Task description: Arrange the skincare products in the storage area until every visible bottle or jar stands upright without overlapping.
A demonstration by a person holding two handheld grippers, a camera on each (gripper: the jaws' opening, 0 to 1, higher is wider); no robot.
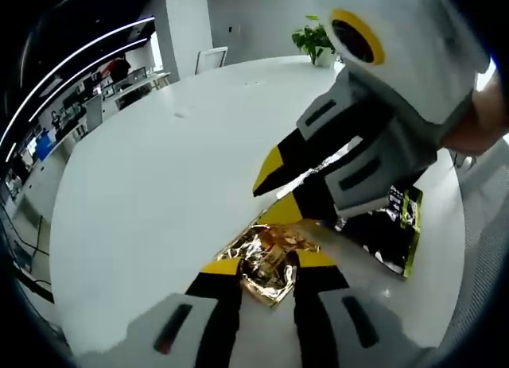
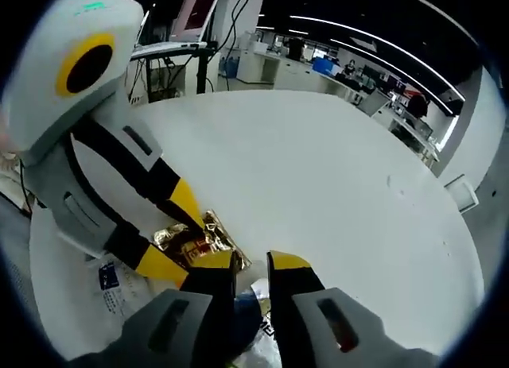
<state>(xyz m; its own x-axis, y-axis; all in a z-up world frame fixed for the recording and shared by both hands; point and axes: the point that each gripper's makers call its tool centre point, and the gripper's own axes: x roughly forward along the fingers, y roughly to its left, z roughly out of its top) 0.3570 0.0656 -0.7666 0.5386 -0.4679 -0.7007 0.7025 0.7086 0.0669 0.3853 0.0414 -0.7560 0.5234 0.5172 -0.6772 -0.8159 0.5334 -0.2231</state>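
Gold foil: crinkled gold packet (image 1: 266, 261) lies flat on white table (image 1: 159, 185), between the left gripper (image 1: 269, 262) jaws at their tips; contact likely, a firm hold I cannot tell.
Left jaws: partly open, straddling the packet.
Right gripper: seen in the left gripper view (image 1: 274, 189) above and beyond the left jaws, tips parted, one tip just over the packet's far edge.
Right jaws, own view: right gripper (image 2: 250, 265) narrowly parted; a dark blue thing (image 2: 242, 316) with white print sits between them low down, hold unclear.
Black pouch: dark pouch (image 1: 394, 229) with a green edge lies flat, right of the left jaws.
Progress: early, by my reading. Nothing stands upright; packets lie close, maybe overlapping.
Left to do: separate the items, stand them up, space them.
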